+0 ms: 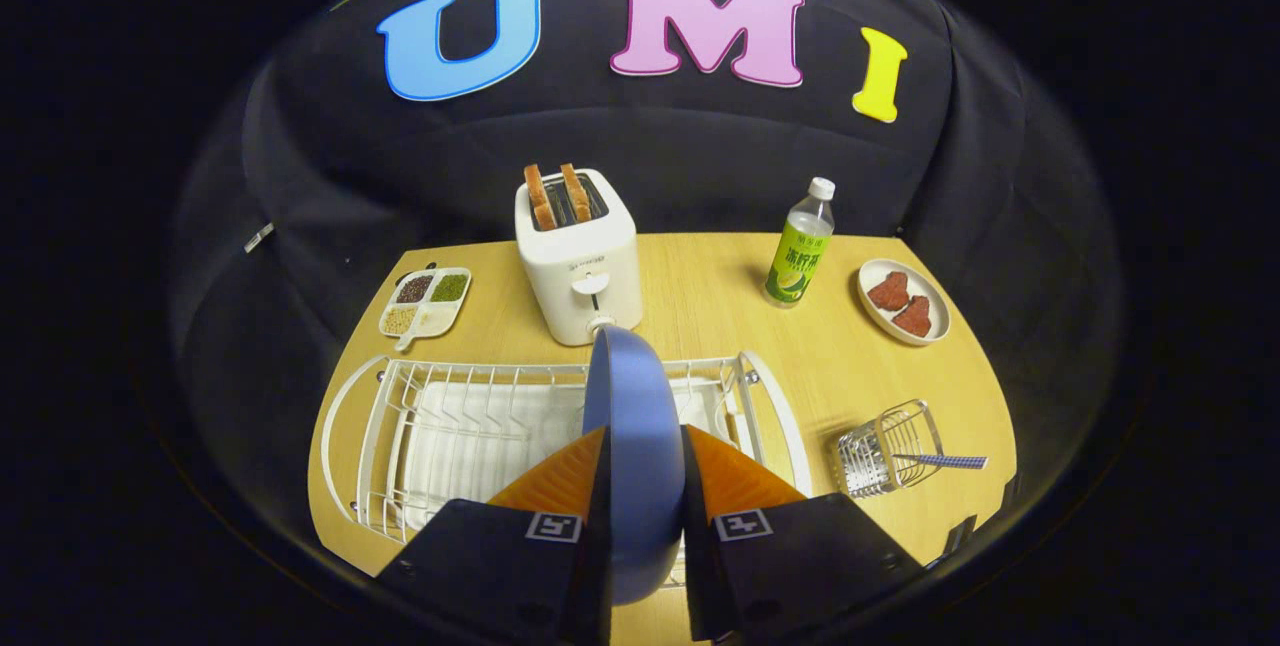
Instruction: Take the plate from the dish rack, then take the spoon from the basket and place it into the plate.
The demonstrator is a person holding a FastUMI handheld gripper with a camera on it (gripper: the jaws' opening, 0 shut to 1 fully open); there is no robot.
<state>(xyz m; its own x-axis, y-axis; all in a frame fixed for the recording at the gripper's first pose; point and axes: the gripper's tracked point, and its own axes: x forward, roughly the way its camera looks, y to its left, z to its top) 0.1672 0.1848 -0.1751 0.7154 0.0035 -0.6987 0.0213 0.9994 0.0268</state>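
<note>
Plate [628, 406]: held on edge between the fingers, above the dish rack [400, 426] — upright, as its slots kept it.
Gripper [645, 451]: jaws closed on the plate.

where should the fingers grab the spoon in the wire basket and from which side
Take the spoon by its checked handle, the part sticking out past the wire basket rim. The basket lies tipped on its side, so the handle lies nearly level above the table: come from above, fingers straddling it. For now the gripper is shut on the blue plate.
</note>
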